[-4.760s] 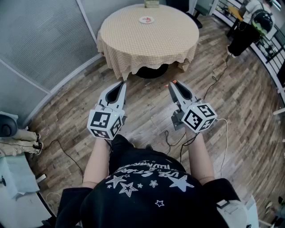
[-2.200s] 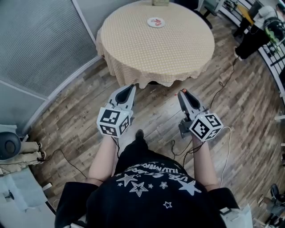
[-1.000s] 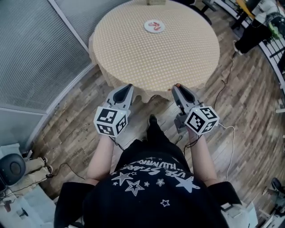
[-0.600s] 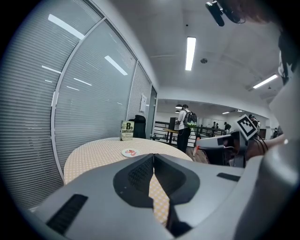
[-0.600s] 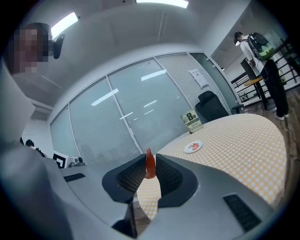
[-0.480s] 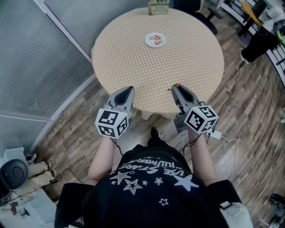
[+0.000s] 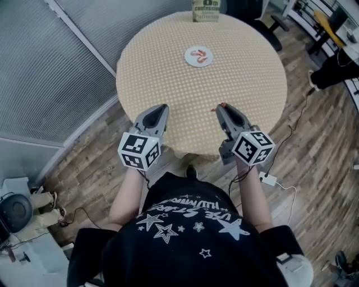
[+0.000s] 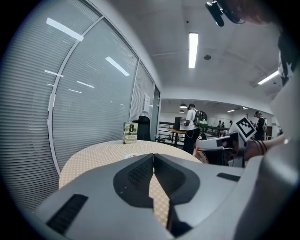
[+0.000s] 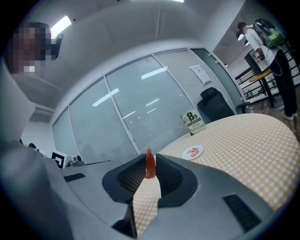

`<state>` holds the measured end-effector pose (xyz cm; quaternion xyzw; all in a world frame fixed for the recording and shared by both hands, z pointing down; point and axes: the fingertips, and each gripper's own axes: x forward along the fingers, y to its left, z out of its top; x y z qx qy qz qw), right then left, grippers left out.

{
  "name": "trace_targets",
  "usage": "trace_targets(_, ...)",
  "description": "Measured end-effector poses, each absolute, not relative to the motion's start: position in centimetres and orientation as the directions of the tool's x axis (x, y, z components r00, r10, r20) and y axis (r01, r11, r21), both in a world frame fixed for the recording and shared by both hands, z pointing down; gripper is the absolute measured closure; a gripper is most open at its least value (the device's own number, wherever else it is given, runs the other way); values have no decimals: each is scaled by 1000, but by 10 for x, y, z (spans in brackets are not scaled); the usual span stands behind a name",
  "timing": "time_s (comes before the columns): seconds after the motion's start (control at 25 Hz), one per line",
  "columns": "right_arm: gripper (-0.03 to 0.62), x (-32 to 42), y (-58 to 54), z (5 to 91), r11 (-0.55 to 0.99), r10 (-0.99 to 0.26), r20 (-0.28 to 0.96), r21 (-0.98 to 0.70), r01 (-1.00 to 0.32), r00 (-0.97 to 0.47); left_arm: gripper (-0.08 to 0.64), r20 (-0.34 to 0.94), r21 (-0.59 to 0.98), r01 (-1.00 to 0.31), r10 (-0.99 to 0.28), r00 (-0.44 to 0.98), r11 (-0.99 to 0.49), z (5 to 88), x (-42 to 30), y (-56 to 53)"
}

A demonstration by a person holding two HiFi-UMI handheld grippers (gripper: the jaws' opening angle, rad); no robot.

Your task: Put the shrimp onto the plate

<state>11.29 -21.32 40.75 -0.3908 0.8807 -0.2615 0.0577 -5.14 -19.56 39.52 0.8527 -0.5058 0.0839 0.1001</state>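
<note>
A small white plate [image 7: 198, 56] with red shrimp on it sits toward the far side of a round table [image 7: 247, 84] under a yellow checked cloth; the plate [image 9: 192, 152] also shows in the right gripper view. My right gripper [image 7: 220, 107] is shut on a red shrimp [image 9: 150, 165], whose tip [image 7: 216, 107] pokes out between the jaws, above the table's near edge. To its left, my left gripper [image 7: 162, 107] is shut with nothing in it, also over the near edge. The left gripper view shows its jaws [image 8: 153, 159] pressed together.
A green book-like box [image 7: 205, 10] marked "8th" stands at the table's far edge. A dark chair [image 7: 253, 12] stands behind the table. Frosted glass wall [image 7: 50, 67] runs on the left. Cables and a white power adapter [image 7: 267, 179] lie on the wood floor. People stand further off.
I have walked up to the table: it has drawn nearer, and both grippers now reach over its near edge. Both grippers stay shut, the right one still holding the shrimp.
</note>
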Motion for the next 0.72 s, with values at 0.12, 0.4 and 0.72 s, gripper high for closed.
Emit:
trace_targets(0.12,529,107,-225,407,572,-702,99,-511,-642,-705,549,252,83,-890,-854,455,-449,394,-56,-205)
trace_targets(0.4,529,84,-247,415,571,-687,113,-527,-630,-718,549,270,83,-895,-855,443,-438,398,-75,-225)
trace_targets(0.72,529,61,-287,426,511,-731,151,-525,-680,-666,549,275,115,-857,-813,513,-502,410,-95,-277)
